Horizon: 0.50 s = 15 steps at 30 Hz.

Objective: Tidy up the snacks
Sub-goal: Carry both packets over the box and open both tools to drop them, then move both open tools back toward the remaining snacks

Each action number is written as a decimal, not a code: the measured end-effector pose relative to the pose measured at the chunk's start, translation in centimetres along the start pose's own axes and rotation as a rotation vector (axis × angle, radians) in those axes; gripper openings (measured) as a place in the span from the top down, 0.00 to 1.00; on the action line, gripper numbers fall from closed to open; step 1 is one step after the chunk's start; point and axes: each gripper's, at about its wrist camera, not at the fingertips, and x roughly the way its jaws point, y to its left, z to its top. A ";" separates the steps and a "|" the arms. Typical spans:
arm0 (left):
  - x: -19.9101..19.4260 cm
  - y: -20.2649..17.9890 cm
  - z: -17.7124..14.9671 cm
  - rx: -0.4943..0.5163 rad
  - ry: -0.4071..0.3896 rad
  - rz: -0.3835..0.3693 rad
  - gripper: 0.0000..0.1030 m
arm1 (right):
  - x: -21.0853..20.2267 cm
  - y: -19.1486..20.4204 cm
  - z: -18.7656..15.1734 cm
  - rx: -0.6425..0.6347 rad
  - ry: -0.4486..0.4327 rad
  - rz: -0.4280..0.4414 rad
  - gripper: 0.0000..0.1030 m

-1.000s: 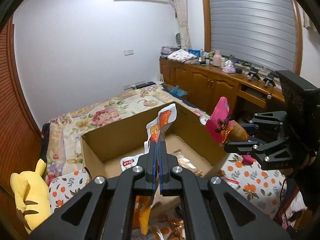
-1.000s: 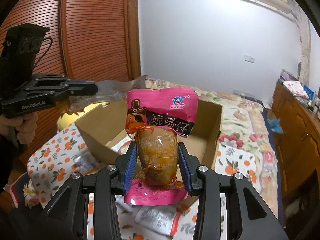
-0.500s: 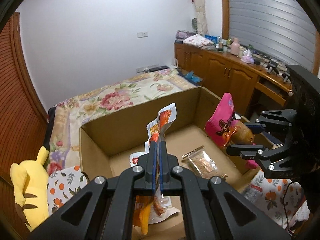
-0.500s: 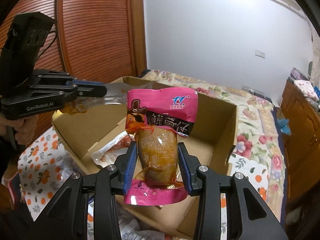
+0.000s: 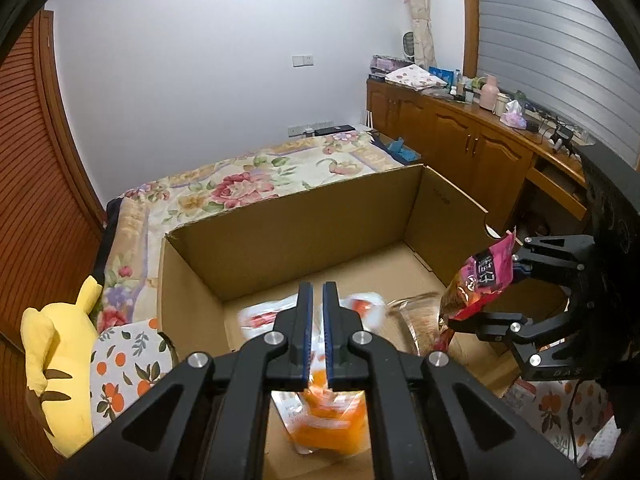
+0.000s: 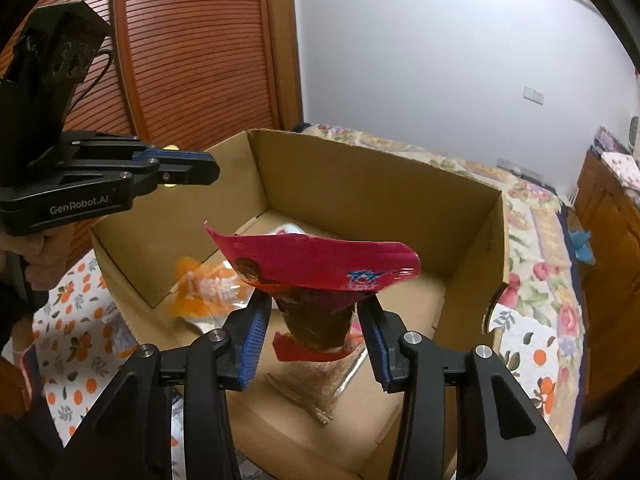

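1. The left gripper (image 5: 315, 292) hangs over the open cardboard box (image 5: 300, 232). Its blue pads are parted by only a narrow slit, with nothing between them.
2. Under it, at 6 o'clock in the left wrist view, an orange snack packet (image 5: 332, 412) shows blurred inside the box, clear of the pads.
3. The right gripper (image 6: 313, 304) has just been opening its jaws. A pink snack packet (image 6: 316, 264) stands between them, but neither pad seems to press on it, with a gap showing on each side.
4. The pink packet's top edge has flopped forward, and its brown body hangs over the box interior.
5. From the left wrist, the right gripper and pink packet sit at 3 o'clock, above the box's right wall.
6. On the box floor lie a clear packet of brown crumbs (image 6: 316, 380) and a white-and-red packet (image 5: 260, 316).
7. The box rests on an orange-print cloth (image 5: 124, 364). A yellow plush toy (image 5: 56, 360) lies at 8 o'clock.
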 end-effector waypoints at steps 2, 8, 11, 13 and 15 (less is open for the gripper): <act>-0.3 0.0 -0.2 -0.010 -0.002 -0.002 0.94 | 0.0 -0.1 -0.2 -0.001 -0.004 0.000 0.56; -2.6 -0.2 -1.1 -0.031 -0.035 -0.015 0.89 | -0.5 0.1 0.3 0.000 -0.027 0.014 0.53; -4.3 0.0 -1.5 -0.057 -0.052 -0.039 0.83 | -0.6 0.3 1.3 0.012 -0.025 0.016 0.42; -5.3 0.3 -1.8 -0.062 -0.064 -0.049 0.75 | -0.7 0.3 1.9 0.027 -0.025 0.021 0.41; -6.5 0.4 -2.2 -0.053 -0.083 -0.046 0.63 | -0.9 0.5 2.5 0.028 -0.021 0.006 0.41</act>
